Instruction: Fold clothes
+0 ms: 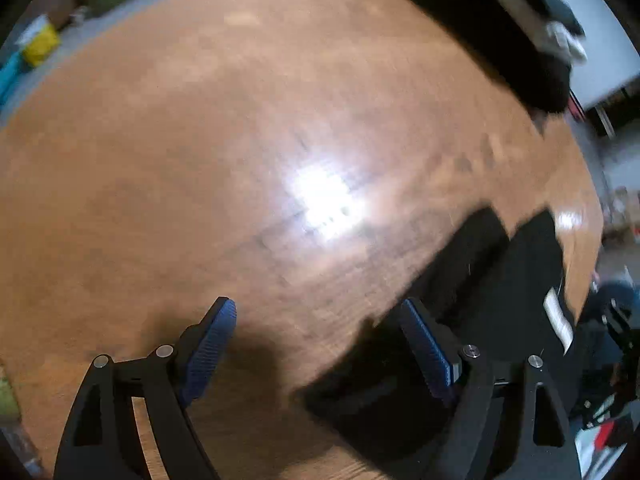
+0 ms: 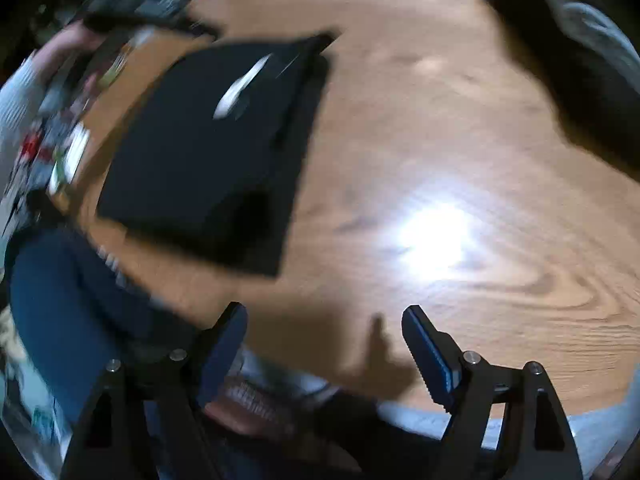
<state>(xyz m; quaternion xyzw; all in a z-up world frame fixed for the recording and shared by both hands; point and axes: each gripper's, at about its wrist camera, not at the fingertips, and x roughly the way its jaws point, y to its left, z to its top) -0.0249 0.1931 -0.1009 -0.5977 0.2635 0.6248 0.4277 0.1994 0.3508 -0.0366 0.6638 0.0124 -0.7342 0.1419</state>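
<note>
- Lying flat on the wooden tabletop [image 2: 420,128], the folded black garment [image 2: 208,152] is showing a white label [image 2: 240,88] on its top face, and we are judging this piece as already folded.
- We are seeing it up and to the left of our right claw [image 2: 324,348], well apart from the tips.
- We are seeing it just beside our left claw [image 1: 320,344], with one black corner reaching under the right-side finger; this claw is the nearer one.
- We are holding both claws spread wide, pinching nothing, bare wood between the pads.
- We are noticing a dark heap of clothes [image 1: 500,28] at the far edge, probably the next pieces to fetch.
</note>
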